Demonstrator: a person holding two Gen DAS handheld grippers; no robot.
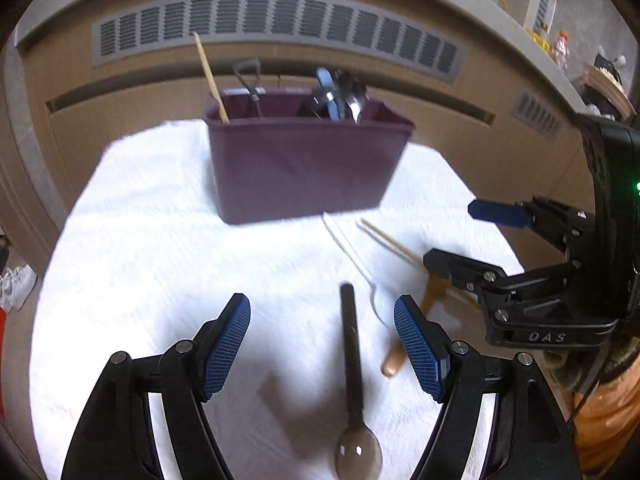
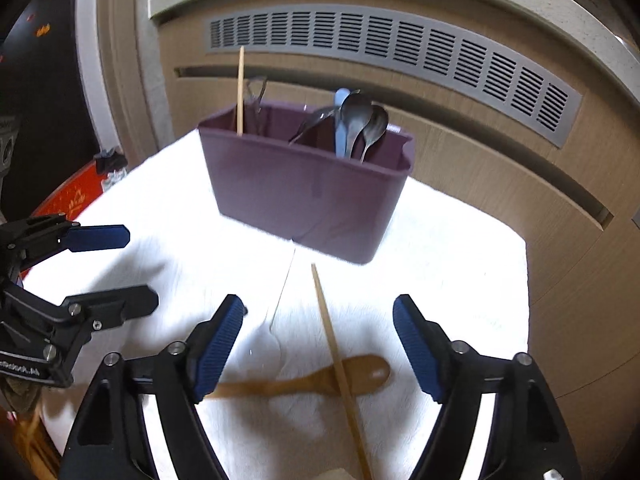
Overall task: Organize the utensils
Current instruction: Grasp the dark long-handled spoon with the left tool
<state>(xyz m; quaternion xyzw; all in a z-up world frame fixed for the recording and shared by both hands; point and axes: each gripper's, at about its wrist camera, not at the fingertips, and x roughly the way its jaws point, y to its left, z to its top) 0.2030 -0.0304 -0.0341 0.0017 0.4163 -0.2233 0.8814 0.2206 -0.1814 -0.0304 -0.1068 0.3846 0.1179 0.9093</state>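
A purple caddy (image 1: 304, 168) stands at the back of the white cloth, with a chopstick and a wire tool in its left compartment and several spoons in its right. My left gripper (image 1: 322, 300) is open above a dark spoon (image 1: 352, 360) lying between its fingers, untouched. A white plastic spoon (image 1: 360, 268), a wooden chopstick (image 1: 392, 244) and a wooden spoon (image 1: 394, 360) lie to the right. My right gripper (image 2: 318, 300) is open over the wooden spoon (image 2: 320, 380) and the chopstick (image 2: 336, 352) crossing it. The caddy (image 2: 308, 196) is beyond it.
The white cloth (image 1: 160, 240) covers a small table with edges close on all sides. A wooden cabinet front with grey vent grilles (image 1: 280, 20) stands right behind. The two grippers hang side by side, the right one (image 1: 452, 233) near the left. Shoes (image 1: 16, 284) lie on the floor.
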